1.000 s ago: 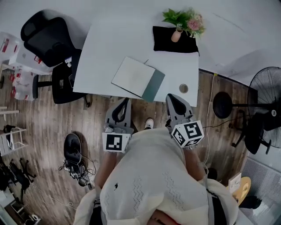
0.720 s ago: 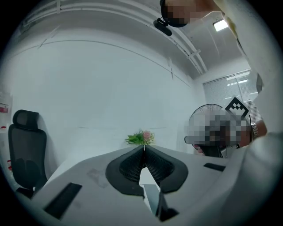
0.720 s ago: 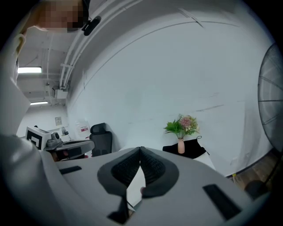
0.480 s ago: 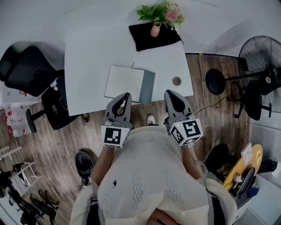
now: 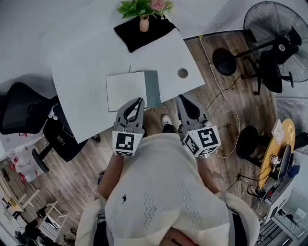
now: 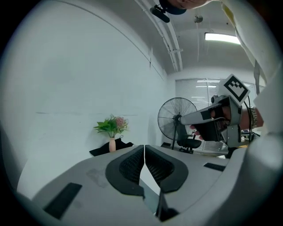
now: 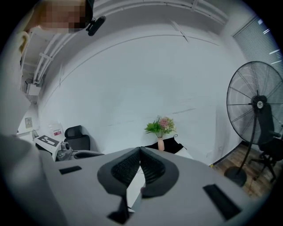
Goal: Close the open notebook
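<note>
The notebook lies flat near the front edge of the white table, showing a white page with a grey-green strip along its right side. My left gripper hovers just in front of the notebook's near edge, shut, with nothing in it. To its right, my right gripper is held off the table's front edge, also shut and empty. In the left gripper view the pads touch, and a sliver of the notebook shows below them. The right gripper view shows shut pads too.
A black cloth with a small vase of flowers sits at the table's far side. A round cable hole is right of the notebook. A black office chair stands at the left. A standing fan and a cable are at the right.
The head view has swung: table and notebook drifted left in the picture and the fan came further into view. Both grippers stay shut close to the body.
</note>
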Action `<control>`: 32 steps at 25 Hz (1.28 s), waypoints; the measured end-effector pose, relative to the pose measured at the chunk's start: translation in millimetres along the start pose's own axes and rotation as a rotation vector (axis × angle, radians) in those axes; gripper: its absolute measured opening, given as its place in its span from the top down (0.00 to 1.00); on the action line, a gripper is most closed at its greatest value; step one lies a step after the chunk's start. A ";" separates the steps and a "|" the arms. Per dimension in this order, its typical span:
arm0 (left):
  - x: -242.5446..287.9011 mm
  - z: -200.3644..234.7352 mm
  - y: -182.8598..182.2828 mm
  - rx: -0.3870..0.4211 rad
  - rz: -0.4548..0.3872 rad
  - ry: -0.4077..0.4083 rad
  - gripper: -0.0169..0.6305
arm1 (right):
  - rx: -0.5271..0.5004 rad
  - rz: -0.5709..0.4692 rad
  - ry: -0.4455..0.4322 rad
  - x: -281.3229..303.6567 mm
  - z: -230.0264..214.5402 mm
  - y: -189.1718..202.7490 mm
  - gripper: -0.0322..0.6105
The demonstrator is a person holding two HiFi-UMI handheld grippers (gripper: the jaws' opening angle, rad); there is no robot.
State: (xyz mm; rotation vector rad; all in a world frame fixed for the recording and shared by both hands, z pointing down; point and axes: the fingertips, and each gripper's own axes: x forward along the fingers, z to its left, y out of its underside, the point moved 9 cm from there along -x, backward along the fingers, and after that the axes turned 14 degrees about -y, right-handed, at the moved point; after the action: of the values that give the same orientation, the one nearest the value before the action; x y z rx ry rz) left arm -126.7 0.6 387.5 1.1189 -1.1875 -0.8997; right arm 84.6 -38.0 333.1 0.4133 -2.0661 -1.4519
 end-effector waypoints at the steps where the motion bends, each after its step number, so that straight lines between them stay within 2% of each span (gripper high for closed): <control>1: 1.9 -0.7 2.6 0.007 0.008 0.017 0.95 | 0.007 -0.001 0.015 -1.7 1.7 1.3 0.95; 5: 10.8 -6.6 16.4 0.048 0.042 0.079 0.95 | 0.027 0.004 0.059 -8.6 6.2 8.2 0.95; 10: 16.5 -17.2 35.3 0.046 0.102 0.115 0.95 | 0.042 0.026 0.085 -17.9 12.2 17.5 0.95; 17: 31.1 -30.5 66.3 0.076 0.195 0.146 0.95 | 0.031 0.063 0.088 -20.6 8.1 25.8 0.95; 24: 42.9 -45.8 98.5 0.128 0.291 0.158 0.94 | 0.061 0.107 0.077 -29.6 -2.5 38.0 0.95; 25: 44.7 -48.1 103.5 0.134 0.307 0.162 0.92 | 0.068 0.112 0.080 -30.7 -4.2 39.8 0.95; 27: 48.0 -53.0 115.7 0.142 0.344 0.173 0.80 | 0.078 0.121 0.086 -32.8 -7.6 43.3 0.95; 29: 50.5 -58.0 130.8 0.154 0.385 0.186 0.79 | 0.088 0.125 0.091 -33.8 -11.3 46.1 0.95; 32: 56.9 -66.5 147.1 0.217 0.416 0.210 0.76 | 0.101 0.129 0.104 -36.2 -16.5 50.0 0.95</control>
State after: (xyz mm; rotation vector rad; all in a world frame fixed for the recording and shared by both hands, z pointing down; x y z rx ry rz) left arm -55.8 -7.3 543.0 1.0535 -1.2986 -0.3333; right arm 126.9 -12.4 373.6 0.3807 -2.0487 -1.2294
